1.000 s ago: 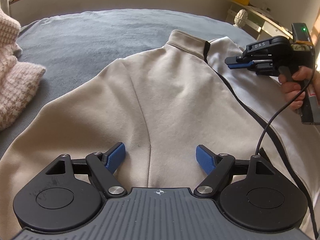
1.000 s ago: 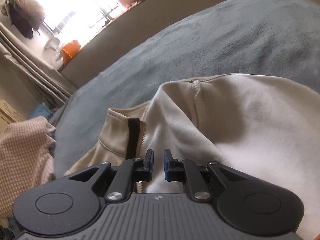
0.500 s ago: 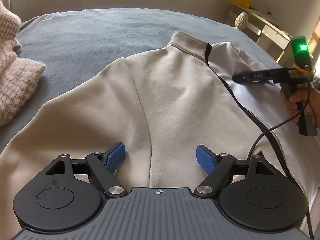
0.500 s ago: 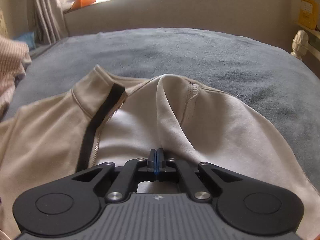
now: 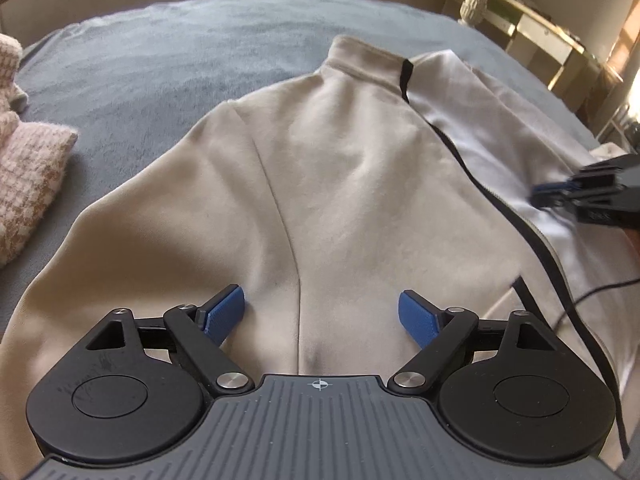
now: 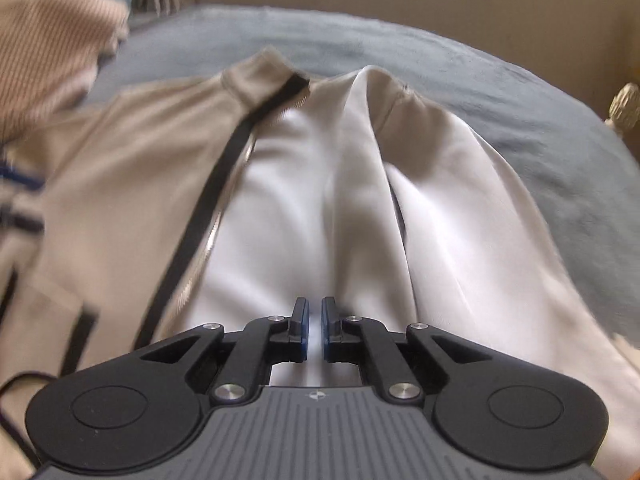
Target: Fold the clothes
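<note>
One beige zip-up jacket (image 5: 320,184) is spread on the grey blanket (image 5: 160,52) of the bed, collar (image 5: 360,60) at the far end. The left front panel lies flat and closed. The right panel (image 6: 460,216) is turned back so that the pale lining (image 6: 288,208) is exposed beside the black zip (image 6: 208,208). A ridge of lining cloth is seen running from the far shoulder towards the right hand-held gripper (image 6: 314,328).

Left hand-held gripper (image 5: 320,316): jaws spread wide, held low over the near part of the left panel, nothing between the fingers.

Right hand-held gripper: jaws drawn nearly together with a narrow slit left. Whether cloth is pinched in the slit cannot be told, as the view is blurred.

Stage, as judged: no finished fold is visible; the jacket is spread at full length with sleeves out of sight. The turned-back panel would fit either a side fold under way or the jacket being opened out flat. A pink knitted garment (image 5: 28,176) is heaped at the left.
</note>
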Action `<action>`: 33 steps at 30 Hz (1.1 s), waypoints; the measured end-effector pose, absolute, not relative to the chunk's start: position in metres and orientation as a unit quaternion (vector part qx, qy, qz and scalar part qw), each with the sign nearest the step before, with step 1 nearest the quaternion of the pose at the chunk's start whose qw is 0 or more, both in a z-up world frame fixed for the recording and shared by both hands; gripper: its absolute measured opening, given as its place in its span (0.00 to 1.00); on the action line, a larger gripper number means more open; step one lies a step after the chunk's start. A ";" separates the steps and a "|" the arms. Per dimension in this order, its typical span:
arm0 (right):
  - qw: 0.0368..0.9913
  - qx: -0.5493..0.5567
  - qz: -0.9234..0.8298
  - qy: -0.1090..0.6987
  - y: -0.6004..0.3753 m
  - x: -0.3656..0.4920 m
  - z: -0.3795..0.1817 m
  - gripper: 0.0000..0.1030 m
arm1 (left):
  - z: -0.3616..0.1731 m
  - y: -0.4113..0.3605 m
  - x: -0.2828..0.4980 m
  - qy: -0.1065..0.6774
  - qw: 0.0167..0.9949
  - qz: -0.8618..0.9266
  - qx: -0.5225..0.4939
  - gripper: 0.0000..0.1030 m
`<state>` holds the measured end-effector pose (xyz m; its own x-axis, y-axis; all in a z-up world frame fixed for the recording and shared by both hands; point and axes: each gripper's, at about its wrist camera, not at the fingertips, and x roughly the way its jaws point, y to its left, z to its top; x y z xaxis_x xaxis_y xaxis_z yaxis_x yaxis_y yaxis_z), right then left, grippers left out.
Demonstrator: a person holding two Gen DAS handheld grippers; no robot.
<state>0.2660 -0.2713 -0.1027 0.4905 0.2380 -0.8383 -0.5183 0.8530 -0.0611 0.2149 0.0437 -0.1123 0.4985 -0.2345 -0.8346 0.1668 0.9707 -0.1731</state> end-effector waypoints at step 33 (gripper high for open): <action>0.861 0.025 0.245 0.444 -0.303 0.048 -0.060 0.14 | -0.101 -0.022 0.057 0.442 0.838 -0.318 0.040 0.83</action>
